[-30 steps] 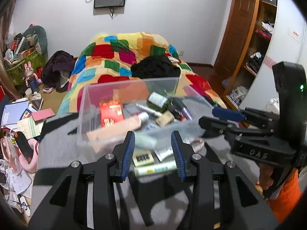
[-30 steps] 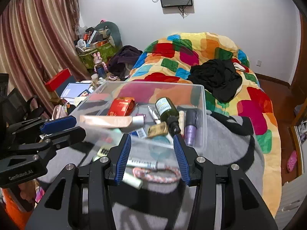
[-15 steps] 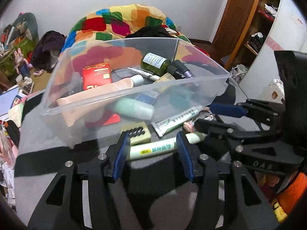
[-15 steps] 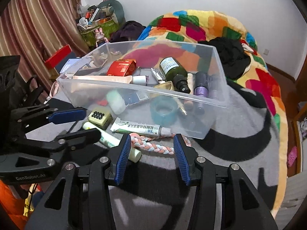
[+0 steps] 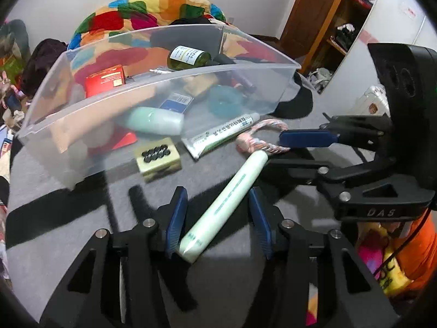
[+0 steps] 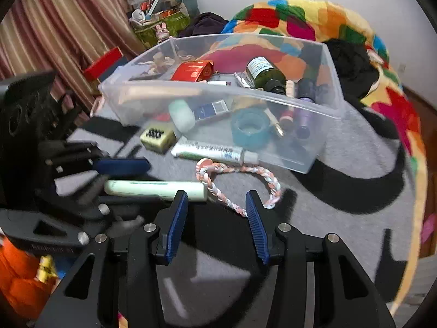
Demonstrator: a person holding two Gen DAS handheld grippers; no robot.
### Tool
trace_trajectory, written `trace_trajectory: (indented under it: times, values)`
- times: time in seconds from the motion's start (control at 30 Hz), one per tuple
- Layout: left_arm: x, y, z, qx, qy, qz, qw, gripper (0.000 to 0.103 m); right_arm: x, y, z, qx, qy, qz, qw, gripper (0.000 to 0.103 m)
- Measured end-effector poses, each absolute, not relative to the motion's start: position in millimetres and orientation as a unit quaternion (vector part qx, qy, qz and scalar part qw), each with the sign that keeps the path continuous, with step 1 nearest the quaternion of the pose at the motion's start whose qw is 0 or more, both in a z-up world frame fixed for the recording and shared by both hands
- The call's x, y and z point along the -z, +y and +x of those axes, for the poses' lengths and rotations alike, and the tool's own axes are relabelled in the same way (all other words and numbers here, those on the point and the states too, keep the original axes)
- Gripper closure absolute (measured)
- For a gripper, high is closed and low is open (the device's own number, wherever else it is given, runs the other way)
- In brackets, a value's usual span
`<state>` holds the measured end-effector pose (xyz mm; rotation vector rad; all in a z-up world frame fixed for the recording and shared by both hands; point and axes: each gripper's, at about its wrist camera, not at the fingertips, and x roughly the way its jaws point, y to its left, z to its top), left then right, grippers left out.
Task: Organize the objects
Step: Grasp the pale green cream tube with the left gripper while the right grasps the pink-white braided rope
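Observation:
A clear plastic bin (image 5: 164,79) (image 6: 336,109) holds several toiletries on a grey blanket. In front of it lie a pale green tube (image 5: 226,199) (image 6: 155,188), a white toothpaste tube (image 5: 221,134) (image 6: 210,151), a yellow-green box with black dots (image 5: 158,158) (image 6: 157,136) and a pink braided rope (image 5: 262,142) (image 6: 240,183). My left gripper (image 5: 218,218) is open, its fingers on either side of the green tube's near end. My right gripper (image 6: 217,218) is open and empty, just before the rope.
A colourful quilt (image 6: 300,19) with black clothes covers the bed behind the bin. Curtains and clutter (image 6: 161,19) stand at the left, a wooden shelf unit (image 5: 341,19) at the right. The blanket's edge drops off on the right (image 6: 418,191).
Both grippers have come down and forward toward the loose items in front of the bin. The green tube now lies between my left fingers; the rope sits just ahead of my right gripper.

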<state>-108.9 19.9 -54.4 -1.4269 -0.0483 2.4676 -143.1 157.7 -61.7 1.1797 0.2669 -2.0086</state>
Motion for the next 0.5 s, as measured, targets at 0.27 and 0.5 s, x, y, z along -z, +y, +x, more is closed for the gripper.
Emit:
trace_trajectory:
  times: [0.27,0.5]
  values:
    - [56.4,22.8,-112.9,-0.859,0.0,-0.494,0.135,0.067,63.9,150.6,-143.2,0.8,0.139,0.452,0.369,0.07]
    - [56.9,18.6,-96.3,-0.87,-0.004,-0.479,0.118,0.087,64.6,160.9,-130.7,0.816,0.136,0.438,0.352,0.095]
